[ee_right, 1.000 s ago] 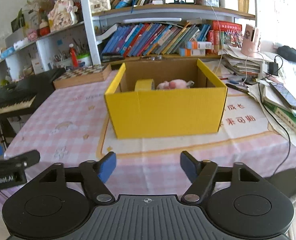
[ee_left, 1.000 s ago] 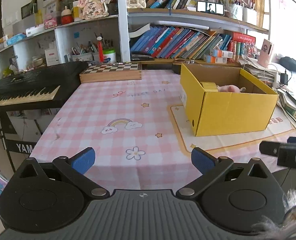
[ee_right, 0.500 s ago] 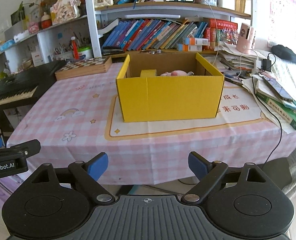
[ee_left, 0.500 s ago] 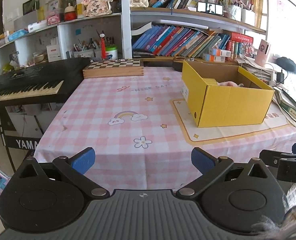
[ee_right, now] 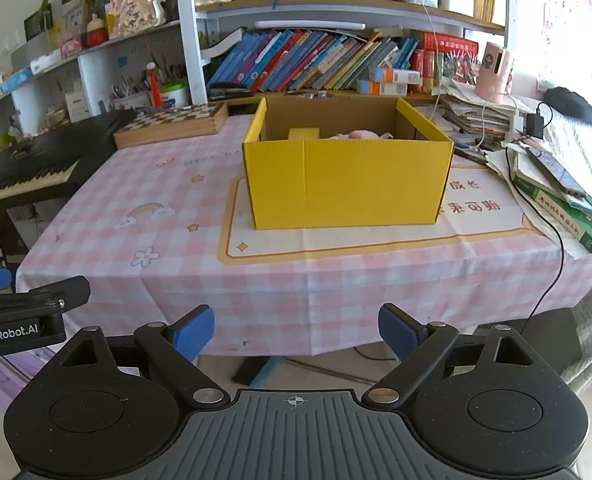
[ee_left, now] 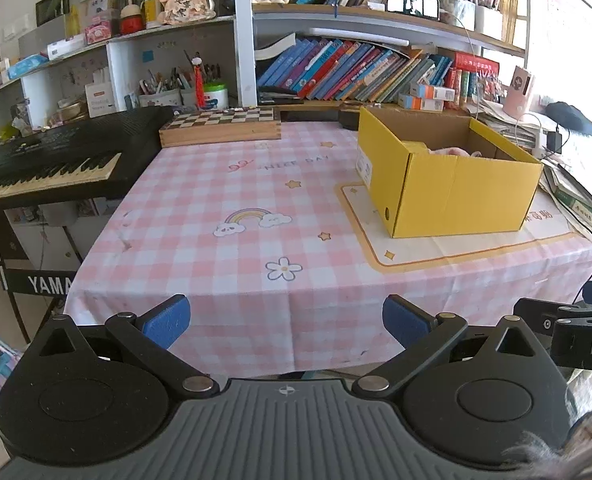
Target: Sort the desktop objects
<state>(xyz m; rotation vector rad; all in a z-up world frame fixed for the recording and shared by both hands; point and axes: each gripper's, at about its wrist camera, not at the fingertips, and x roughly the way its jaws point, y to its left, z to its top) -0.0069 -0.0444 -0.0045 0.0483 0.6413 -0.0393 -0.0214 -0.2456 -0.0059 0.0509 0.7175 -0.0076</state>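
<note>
A yellow cardboard box (ee_left: 452, 192) (ee_right: 348, 184) stands open on a cream mat on the pink checked table (ee_left: 232, 200) (ee_right: 144, 208). Inside it I see a pink soft toy (ee_right: 360, 135) (ee_left: 452, 151) and a yellow object (ee_right: 304, 134). My left gripper (ee_left: 286, 320) is open and empty, in front of the table's near edge. My right gripper (ee_right: 296, 330) is open and empty, also held off the table's front edge. Each gripper shows at the side of the other's view.
A wooden chessboard box (ee_left: 220, 124) lies at the table's back. A black keyboard (ee_left: 52, 160) stands to the left. Stacked books and papers with cables (ee_right: 556, 184) crowd the right side. Bookshelves (ee_left: 356, 68) fill the wall behind.
Both grippers have pulled back from the table, so the box and tabletop look farther away. The right gripper's jaws have widened. Nothing on the table has moved.
</note>
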